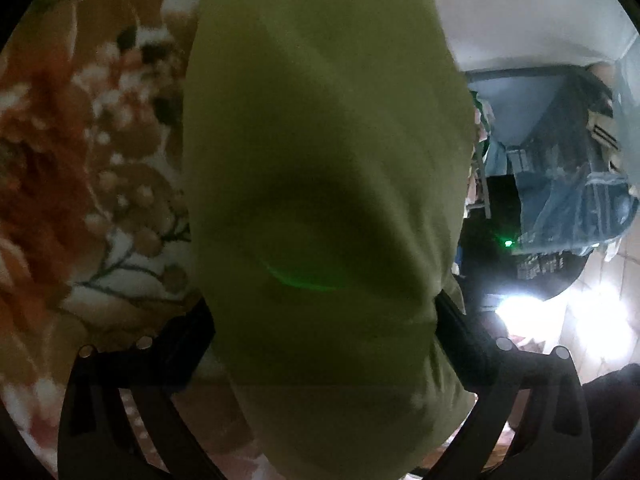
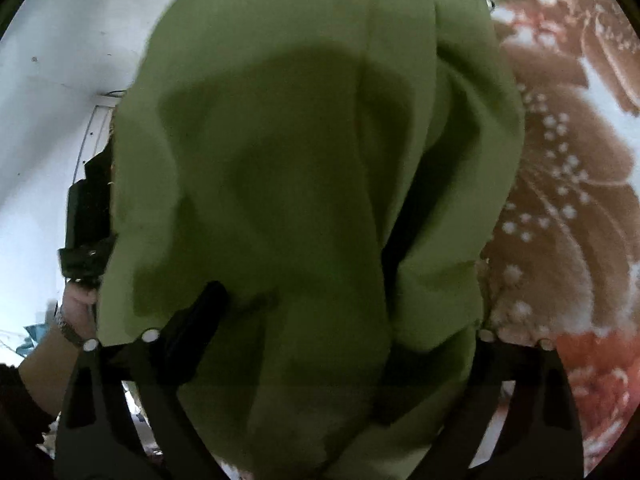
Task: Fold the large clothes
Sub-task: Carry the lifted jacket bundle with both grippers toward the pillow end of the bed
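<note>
Garment: green cloth point(image 1: 320, 160), bunched and hanging in front of both cameras, filling the middle of each view; also seen from the right wrist point(image 2: 304, 184).
Left tool: point(image 1: 322, 320) fingers spread wide with a thick bundle of the green cloth between them; both dark fingers point(image 1: 188, 344) lying against the sides of the bundle, apparently clamped on it.
Right tool: point(image 2: 340, 320) jaws standing wide, green cloth draped between and over them; one dark finger point(image 2: 200, 316) pressed into the fabric, the other mostly hidden under a fold; cannot tell whether gripped or merely draped.
Surface beneath: floral blanket point(image 1: 88, 160) in orange, brown and white, off to the side of the cloth in both views point(image 2: 568, 184); cannot tell whether cloth touching it.
Person: hand point(image 2: 78, 308) with a wristwatch point(image 2: 70, 330), at the left edge of the right wrist view, beside the cloth.
Background: pale wall point(image 2: 52, 100); denim clothing point(image 1: 572, 208) and a bright glare on the floor, blurred.
</note>
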### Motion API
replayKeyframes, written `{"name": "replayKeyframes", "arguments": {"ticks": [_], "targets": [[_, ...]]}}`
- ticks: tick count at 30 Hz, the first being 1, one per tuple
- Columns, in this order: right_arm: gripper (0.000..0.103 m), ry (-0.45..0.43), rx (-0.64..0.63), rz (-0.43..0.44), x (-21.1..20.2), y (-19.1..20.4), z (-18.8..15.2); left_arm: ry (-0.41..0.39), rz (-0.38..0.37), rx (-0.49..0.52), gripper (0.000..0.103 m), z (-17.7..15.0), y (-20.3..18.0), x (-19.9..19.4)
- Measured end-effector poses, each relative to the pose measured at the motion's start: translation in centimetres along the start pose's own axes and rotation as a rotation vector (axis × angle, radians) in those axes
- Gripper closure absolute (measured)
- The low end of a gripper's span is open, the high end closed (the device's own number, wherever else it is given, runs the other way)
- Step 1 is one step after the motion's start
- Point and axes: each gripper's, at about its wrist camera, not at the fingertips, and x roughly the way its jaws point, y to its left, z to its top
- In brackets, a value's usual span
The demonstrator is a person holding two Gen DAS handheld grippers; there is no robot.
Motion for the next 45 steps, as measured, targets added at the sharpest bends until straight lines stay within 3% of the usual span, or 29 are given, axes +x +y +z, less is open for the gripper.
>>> {"name": "replayKeyframes", "arguments": {"ticks": [2,3,4,5,6,8,11,18,23,28,32,35,39,43,45], "targets": [[0.028,-0.009,0.004,0.002,0.5,-0.3,0.1,-0.001,0.009,0.001,0.019,-0.1,-0.2,1.0],[0.032,-0.015,0.004,-0.002,0.5,-0.3,0.2,-0.001,0.023,0.007,0.031,-0.1,-0.4,1.3],[0.046,-0.025,0.004,-0.008,0.3,-0.3,0.1,-0.004,0.041,0.017,0.044,-0.2,-0.6,1.3],[0.059,-0.035,0.005,-0.003,-0.1,-0.5,-0.1,-0.009,0.056,0.028,0.049,-0.3,-0.9,1.0],[0.064,-0.052,0.01,0.02,-0.6,-0.6,-0.4,-0.017,0.067,0.043,0.056,-0.6,-1.5,0.9],[0.075,-0.074,0.015,0.046,-1.4,-0.3,-0.9,-0.027,0.099,0.097,0.062,-0.9,-3.6,0.7],[0.083,-0.097,-0.032,0.019,-2.8,1.6,-1.4,-0.045,0.137,0.194,0.067,-1.3,-7.8,0.3],[0.086,-0.245,-0.067,0.108,-11.2,5.2,-4.7,-0.057,0.121,0.413,0.069,-1.8,-20.9,0.1],[0.086,-0.349,-0.009,0.129,-21.0,2.2,-9.2,-0.011,0.071,0.553,0.07,-2.7,-31.2,2.9],[0.086,-0.473,0.056,0.031,-32.7,-0.1,-14.7,0.07,-0.102,0.662,0.07,-4.2,-41.3,9.7],[0.086,-0.56,0.119,-0.114,-44.1,-3.8,-20.0,0.139,-0.264,0.713,0.07,-5.5,-49.5,17.7],[0.086,-0.608,0.152,-0.219,-50.9,-7.5,-21.8,0.185,-0.379,0.712,0.07,-6.3,-54.7,24.1],[0.086,-0.634,0.215,-0.319,-57.9,-13.6,-24.5,0.243,-0.482,0.659,0.07,-7.7,-57.4,31.7],[0.086,-0.59,0.278,-0.383,-58.7,-21.6,-25.6,0.319,-0.482,0.64,0.07,-8.4,-57.4,40.4],[0.086,-0.57,0.307,-0.383,-57.5,-24.8,-26.2,0.353,-0.462,0.637,0.071,-9.0,-54.7,42.7]]}}
